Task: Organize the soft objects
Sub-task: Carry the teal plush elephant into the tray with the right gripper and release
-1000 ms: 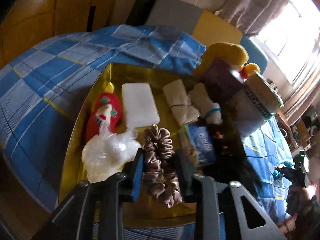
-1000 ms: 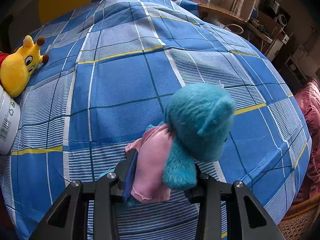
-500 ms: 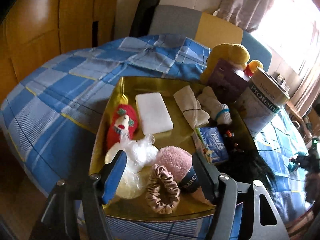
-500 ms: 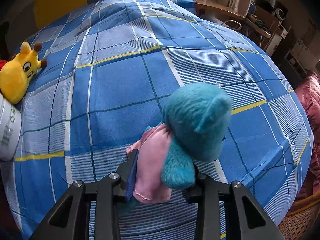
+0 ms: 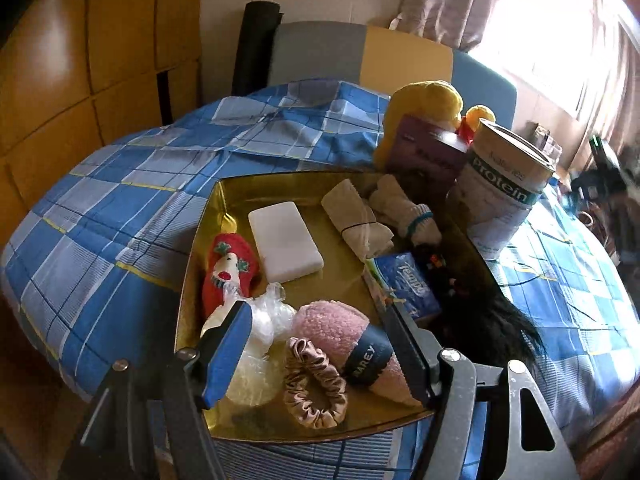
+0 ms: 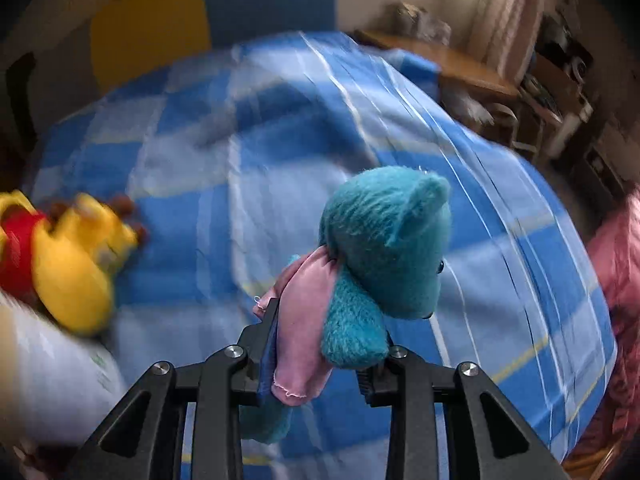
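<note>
Having released the scrunchie (image 5: 316,386) into the gold tray (image 5: 208,216), the left gripper (image 5: 320,354) is backing off, jaws apart; the right gripper (image 6: 320,350), clamped on the teal bear (image 6: 384,248), is swinging toward that tray.

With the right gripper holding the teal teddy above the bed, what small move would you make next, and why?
Probably carry the teal teddy, clamped in the right gripper, leftward toward the gold tray. Other soft things, like the pink slipper and scrunchie, already lie there, and the left gripper hangs open and empty above them.
</note>
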`<state>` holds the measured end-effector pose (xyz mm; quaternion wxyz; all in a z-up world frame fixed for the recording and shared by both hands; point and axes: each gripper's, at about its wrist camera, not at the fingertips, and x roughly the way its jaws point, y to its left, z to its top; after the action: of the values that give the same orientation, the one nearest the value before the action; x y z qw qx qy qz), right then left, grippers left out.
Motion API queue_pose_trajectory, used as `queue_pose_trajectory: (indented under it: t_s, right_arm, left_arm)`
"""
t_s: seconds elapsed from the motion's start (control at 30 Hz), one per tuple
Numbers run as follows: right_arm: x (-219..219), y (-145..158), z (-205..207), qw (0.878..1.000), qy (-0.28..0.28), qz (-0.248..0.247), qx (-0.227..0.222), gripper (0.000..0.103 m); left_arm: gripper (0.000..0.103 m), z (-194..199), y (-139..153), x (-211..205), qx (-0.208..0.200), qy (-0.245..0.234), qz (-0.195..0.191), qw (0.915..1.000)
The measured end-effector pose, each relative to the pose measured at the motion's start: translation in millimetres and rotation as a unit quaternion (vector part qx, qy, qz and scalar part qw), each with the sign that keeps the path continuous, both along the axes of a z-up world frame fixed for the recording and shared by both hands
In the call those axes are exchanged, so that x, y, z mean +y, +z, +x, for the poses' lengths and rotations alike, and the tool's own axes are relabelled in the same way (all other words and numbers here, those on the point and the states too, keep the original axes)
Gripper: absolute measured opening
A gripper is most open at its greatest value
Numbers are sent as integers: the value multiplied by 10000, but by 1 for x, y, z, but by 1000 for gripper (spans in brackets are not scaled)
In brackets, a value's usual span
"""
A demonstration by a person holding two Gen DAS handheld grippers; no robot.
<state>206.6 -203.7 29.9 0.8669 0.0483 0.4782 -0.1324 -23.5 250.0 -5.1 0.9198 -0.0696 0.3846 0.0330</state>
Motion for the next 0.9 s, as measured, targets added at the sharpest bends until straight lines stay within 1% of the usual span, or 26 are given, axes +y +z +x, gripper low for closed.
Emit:
queue_pose_trajectory:
  t_s: [0.13, 0.23, 0.27, 0.33, 0.4, 0.43, 0.47, 0.53, 0.57, 0.63, 0.7, 0.73, 0.77, 0.83, 0.9]
  right_arm:
    - [50, 44, 40, 9979, 531, -236, -271, 32]
    - [104, 80, 62, 9913, 1132, -298, -609, 32]
    - [118, 88, 63, 9886, 1302, -302, -694, 32]
    - [158, 105, 65, 9790, 1804, -299, -895, 32]
    - [208, 119, 58, 9633, 2449, -218, -1075, 32]
    - [222, 122, 55, 9574, 2658, -176, -1114, 32]
    - [248, 124, 45, 9461, 3020, -135, -1166, 32]
    - [285, 124, 28, 9288, 3510, -112, -1181, 32]
    - [308, 122, 16, 9161, 3835, -73, -1170, 32]
    - [337, 116, -4, 8972, 4274, 6, -1109, 32]
    - [367, 104, -27, 8768, 4707, 61, -984, 32]
    - [377, 98, -36, 8698, 4850, 88, -906, 32]
    - [389, 88, -50, 8601, 5036, 142, -804, 32]
    - [404, 70, -67, 8477, 5264, 216, -613, 31]
    - [411, 49, -78, 8393, 5413, 317, -386, 31]
  left_arm:
    - [70, 1, -3, 0, 40, -42, 11, 10000]
    - [70, 1, -4, -1, 55, -84, 36, 9999]
    - [70, 1, -4, -1, 58, -85, 38, 9999]
    - [70, 1, -6, -2, 83, -86, 27, 9999]
    - [70, 1, -7, -3, 94, -69, 26, 9999]
    - [70, 0, -8, -3, 109, -71, 25, 9999]
    - [70, 0, -8, -4, 115, -69, 23, 9999]
    - [70, -1, -7, -4, 110, -70, 17, 9999]
    - [70, -2, -7, -4, 100, -71, 18, 9999]
    - [70, -4, -5, -4, 61, -55, 33, 10000]
    - [70, -6, -3, -4, 36, -37, 36, 10000]
    - [70, -7, -2, -3, 22, -26, 36, 10000]
    - [70, -8, -1, -3, 9, -17, 37, 10000]
    - [70, -10, 0, -2, -15, 0, 49, 10000]
    - [70, -13, 1, -1, -34, 26, 47, 10000]
